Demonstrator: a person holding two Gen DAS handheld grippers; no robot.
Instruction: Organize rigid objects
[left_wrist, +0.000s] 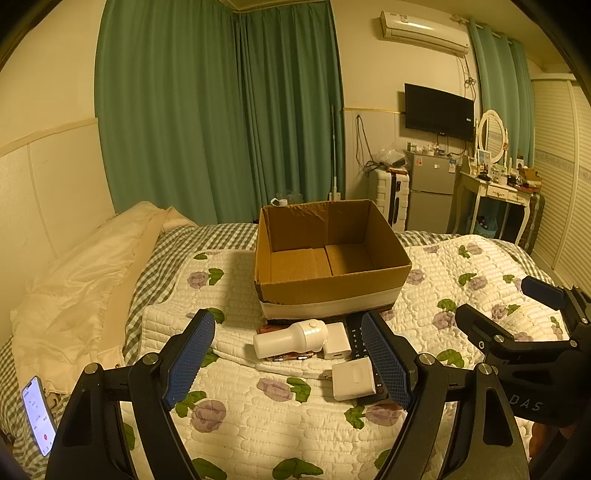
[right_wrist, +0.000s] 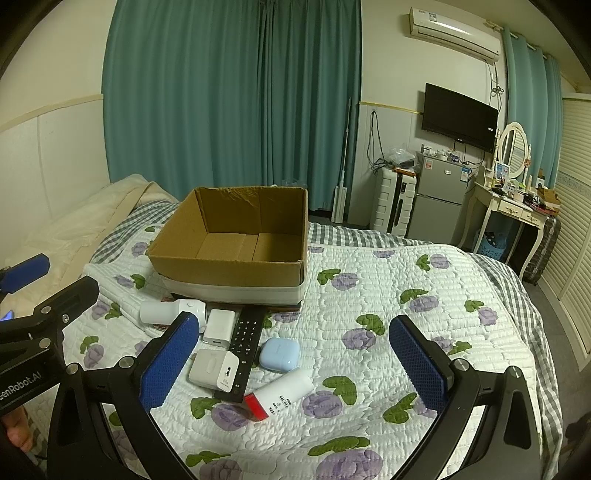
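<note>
From the left wrist, the left claw (left_wrist: 288, 363) is spread wide and empty above the bed (left_wrist: 480, 269), the cardboard box (left_wrist: 328, 258) at 12 o'clock. From the right wrist, the right claw (right_wrist: 295, 360) gapes empty too; the remote (right_wrist: 243, 350), chargers (right_wrist: 214, 369) and blue earbud case (right_wrist: 279, 352) lie between its fingers, just before the box.

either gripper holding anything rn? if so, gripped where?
Nothing held. Left gripper and right gripper are both open, hovering over the flowered white quilt, empty between the blue pads.

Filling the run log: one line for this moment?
left gripper open, empty | right gripper open, empty | cardboard box empty | chargers, remote, bottles on quilt
</note>
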